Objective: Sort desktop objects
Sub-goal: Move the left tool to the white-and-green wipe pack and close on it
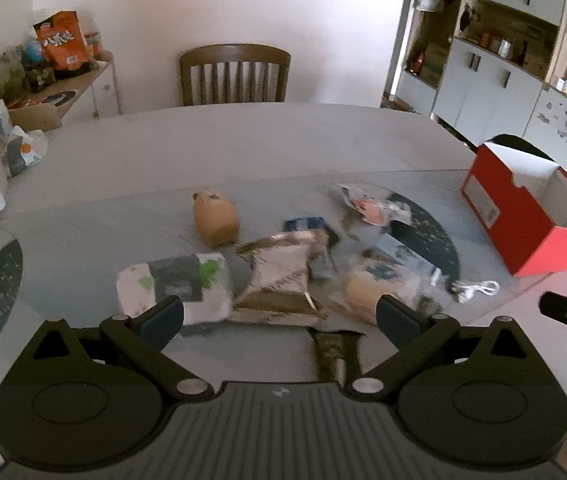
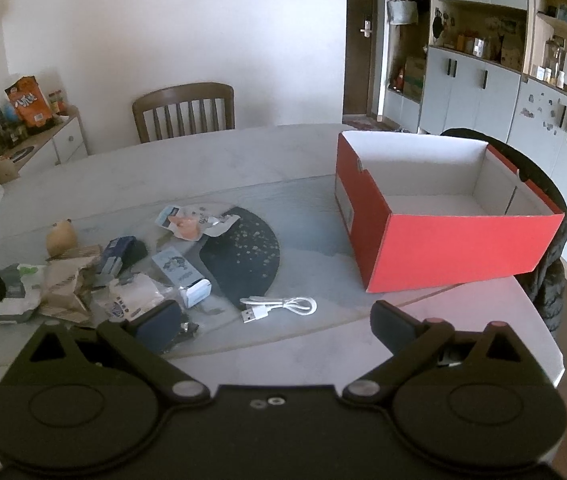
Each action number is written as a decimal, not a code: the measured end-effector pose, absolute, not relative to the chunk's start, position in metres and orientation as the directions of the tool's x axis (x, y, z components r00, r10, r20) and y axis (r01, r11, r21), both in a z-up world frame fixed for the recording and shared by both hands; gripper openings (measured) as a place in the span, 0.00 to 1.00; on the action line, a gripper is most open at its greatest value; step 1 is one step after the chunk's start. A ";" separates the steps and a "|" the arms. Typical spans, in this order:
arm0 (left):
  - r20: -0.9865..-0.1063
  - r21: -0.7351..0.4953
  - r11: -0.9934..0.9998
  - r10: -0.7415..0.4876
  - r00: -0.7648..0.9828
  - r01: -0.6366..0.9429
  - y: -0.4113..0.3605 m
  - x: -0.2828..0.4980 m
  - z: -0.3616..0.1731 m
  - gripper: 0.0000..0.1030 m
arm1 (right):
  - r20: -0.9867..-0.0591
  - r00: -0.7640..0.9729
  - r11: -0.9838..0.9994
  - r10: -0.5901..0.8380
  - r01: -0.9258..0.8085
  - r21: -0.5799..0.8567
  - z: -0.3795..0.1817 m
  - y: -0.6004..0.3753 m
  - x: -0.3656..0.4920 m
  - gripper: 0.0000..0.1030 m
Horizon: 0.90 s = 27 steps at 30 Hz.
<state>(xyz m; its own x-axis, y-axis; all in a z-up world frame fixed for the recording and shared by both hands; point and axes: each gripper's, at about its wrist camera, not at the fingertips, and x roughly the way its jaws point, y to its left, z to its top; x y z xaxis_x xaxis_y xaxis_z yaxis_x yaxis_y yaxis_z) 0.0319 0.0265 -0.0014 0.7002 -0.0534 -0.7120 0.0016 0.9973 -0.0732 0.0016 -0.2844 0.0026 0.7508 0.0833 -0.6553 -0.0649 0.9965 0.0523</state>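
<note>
Both the left gripper (image 1: 279, 314) and the right gripper (image 2: 275, 322) are held spread wide and empty above the table (image 2: 243, 152), with the cluttered packets (image 1: 279, 276) and white cable (image 2: 279, 306) lying left of the open red box (image 2: 443, 240).

Black tool (image 1: 279, 314); dark-blue pads (image 1: 163, 316)

Home dining room: table (image 2: 211, 160), wooden chair (image 1: 234, 74), wall cupboards (image 2: 479, 80).

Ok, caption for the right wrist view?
Open right tongs above white cable, beside empty red box.
</note>
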 end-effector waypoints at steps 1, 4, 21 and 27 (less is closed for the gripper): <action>-0.708 -0.069 0.998 -0.047 0.704 -0.003 0.029 0.034 -0.002 1.00 | -0.659 0.748 0.997 0.084 -0.064 0.054 0.001 -0.285 0.004 0.98; -0.704 -0.051 0.999 -0.026 0.709 -0.014 0.038 0.042 -0.003 1.00 | -0.667 0.741 0.997 0.083 -0.067 0.049 -0.003 -0.284 0.009 0.97; -0.720 0.017 0.999 -0.010 0.694 0.032 0.084 0.080 -0.030 1.00 | -0.696 0.716 0.999 0.041 -0.053 0.004 -0.032 -0.271 0.041 0.97; -0.723 0.045 0.997 -0.009 0.691 0.060 0.098 0.091 -0.040 0.99 | -0.698 0.715 0.999 0.020 -0.046 -0.019 -0.046 -0.266 0.057 0.97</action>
